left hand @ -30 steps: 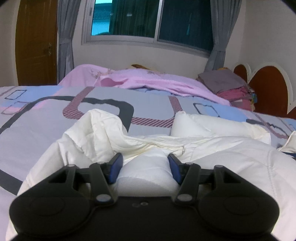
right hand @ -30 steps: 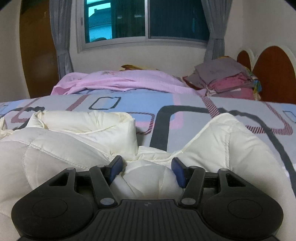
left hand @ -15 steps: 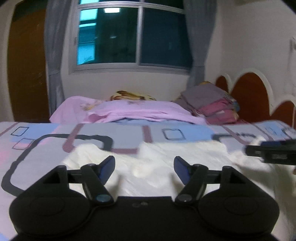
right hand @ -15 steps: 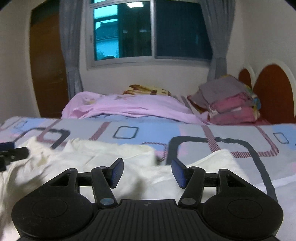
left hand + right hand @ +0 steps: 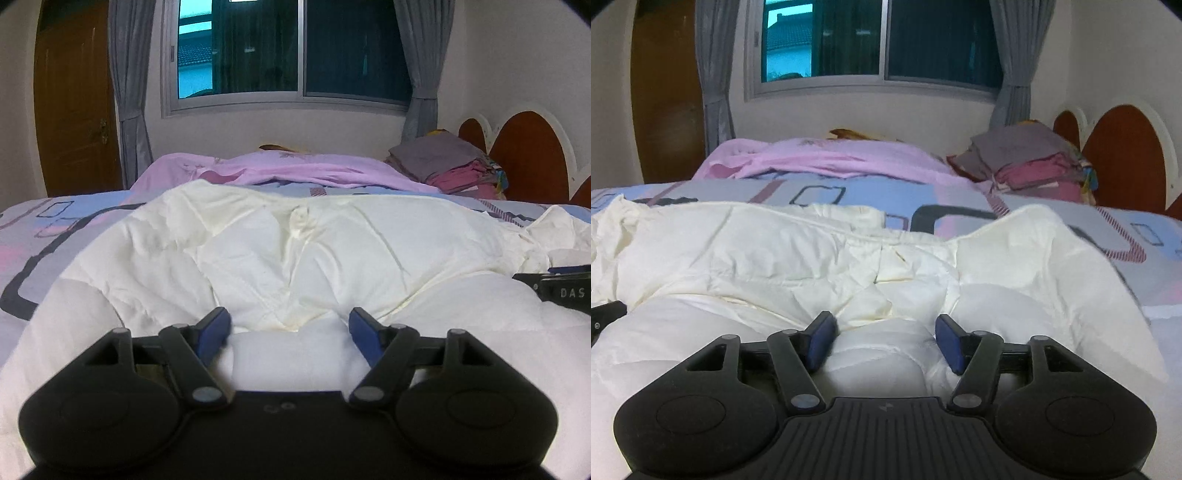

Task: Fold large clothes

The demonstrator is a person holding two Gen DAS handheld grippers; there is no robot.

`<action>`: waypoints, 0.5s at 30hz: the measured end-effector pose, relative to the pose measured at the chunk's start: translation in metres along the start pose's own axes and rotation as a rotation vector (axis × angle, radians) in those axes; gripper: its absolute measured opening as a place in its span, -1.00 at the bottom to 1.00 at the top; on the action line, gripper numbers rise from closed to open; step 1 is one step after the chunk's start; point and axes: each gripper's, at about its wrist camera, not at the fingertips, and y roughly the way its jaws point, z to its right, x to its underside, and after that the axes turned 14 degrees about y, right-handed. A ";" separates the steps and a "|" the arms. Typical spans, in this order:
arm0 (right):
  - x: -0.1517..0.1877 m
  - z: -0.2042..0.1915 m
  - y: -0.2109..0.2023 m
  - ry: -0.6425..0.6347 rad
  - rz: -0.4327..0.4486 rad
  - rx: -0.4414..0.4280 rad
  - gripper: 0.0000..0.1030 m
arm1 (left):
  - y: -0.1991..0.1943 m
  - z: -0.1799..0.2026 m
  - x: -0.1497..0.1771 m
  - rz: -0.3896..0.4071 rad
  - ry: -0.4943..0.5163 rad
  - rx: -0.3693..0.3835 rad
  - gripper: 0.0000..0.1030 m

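Note:
A large cream-white quilted garment (image 5: pixel 295 251) lies spread across the patterned bed and fills the lower half of both views (image 5: pixel 783 258). My left gripper (image 5: pixel 290 328) has its blue pads wide apart with a puffy fold of the garment bulging between them. My right gripper (image 5: pixel 884 334) stands the same way over another fold near the garment's right end. Whether either pad presses the cloth is hard to tell. The right gripper's black tip shows at the right edge of the left wrist view (image 5: pixel 561 290).
The bed cover (image 5: pixel 960 199) is blue, pink and grey with square outlines. A pink blanket (image 5: pixel 295 170) lies at the far side. A stack of folded clothes (image 5: pixel 1030 162) sits by the brown headboard (image 5: pixel 1126 155). A window, curtains and a wooden door stand behind.
Half a second ago both grippers were raised and open above the garment. Now both are low again with folds between their pads, and the garment lies wider and flatter than a second ago.

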 end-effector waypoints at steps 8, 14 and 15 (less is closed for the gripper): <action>-0.004 0.002 -0.009 -0.004 -0.003 -0.003 0.17 | -0.007 0.004 -0.002 -0.016 0.013 -0.003 0.39; -0.004 0.011 -0.070 0.017 0.079 -0.022 0.17 | -0.050 -0.006 -0.001 0.039 0.017 -0.020 0.45; -0.001 0.015 -0.077 0.014 0.096 -0.007 0.17 | -0.053 -0.008 0.001 0.035 0.014 -0.032 0.47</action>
